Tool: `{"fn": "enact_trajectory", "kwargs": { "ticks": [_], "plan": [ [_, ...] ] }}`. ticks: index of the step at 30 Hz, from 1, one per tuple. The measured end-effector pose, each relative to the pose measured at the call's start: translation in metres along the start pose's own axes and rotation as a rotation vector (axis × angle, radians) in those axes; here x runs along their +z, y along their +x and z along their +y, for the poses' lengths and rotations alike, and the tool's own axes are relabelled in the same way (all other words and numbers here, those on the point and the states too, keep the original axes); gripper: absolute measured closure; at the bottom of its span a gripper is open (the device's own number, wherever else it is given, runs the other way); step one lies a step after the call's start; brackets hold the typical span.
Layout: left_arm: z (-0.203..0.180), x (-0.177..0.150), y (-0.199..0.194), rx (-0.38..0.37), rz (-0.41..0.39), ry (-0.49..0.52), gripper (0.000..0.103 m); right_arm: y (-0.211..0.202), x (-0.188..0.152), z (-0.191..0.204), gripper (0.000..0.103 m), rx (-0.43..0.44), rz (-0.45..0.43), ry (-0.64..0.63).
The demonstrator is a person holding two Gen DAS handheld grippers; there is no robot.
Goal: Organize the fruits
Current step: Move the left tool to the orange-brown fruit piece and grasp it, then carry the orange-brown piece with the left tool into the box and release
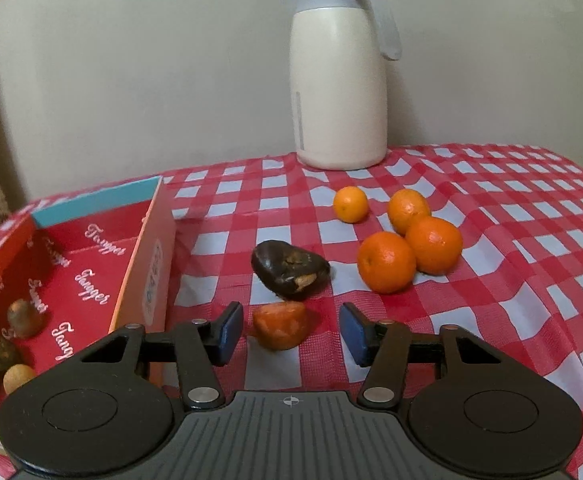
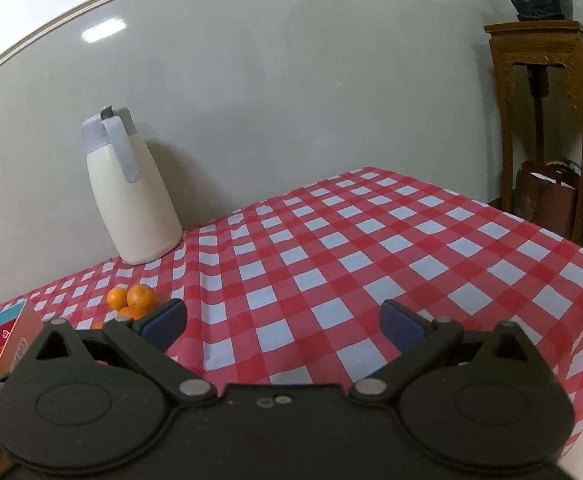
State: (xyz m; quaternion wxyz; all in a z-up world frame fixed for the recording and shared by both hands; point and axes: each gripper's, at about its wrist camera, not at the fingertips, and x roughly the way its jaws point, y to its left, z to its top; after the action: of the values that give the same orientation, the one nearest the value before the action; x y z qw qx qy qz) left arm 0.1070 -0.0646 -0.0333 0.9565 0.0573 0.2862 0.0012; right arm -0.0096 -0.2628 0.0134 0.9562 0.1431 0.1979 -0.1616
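My left gripper is open, its blue pads on either side of a reddish-orange fruit lying on the checked cloth, without touching it. A dark brown, damaged fruit lies just beyond. Several oranges sit in a cluster to the right, also seen in the right wrist view. A red cardboard box at the left holds three small brownish fruits. My right gripper is open and empty above bare cloth.
A cream thermos jug with a grey lid stands at the back by the wall, also in the right wrist view. The red-and-white cloth covers the table. A wooden stand with a plant pot stands beyond the table's right edge.
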Motion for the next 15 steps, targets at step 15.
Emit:
{"fn": "enact_trajectory", "kwargs": {
  "ticks": [15],
  "plan": [
    [0.0,0.0,-0.02,-0.014,-0.091,-0.013,0.073,0.001,-0.001,-0.001,0.0,0.013,0.01,0.017]
  ]
}}
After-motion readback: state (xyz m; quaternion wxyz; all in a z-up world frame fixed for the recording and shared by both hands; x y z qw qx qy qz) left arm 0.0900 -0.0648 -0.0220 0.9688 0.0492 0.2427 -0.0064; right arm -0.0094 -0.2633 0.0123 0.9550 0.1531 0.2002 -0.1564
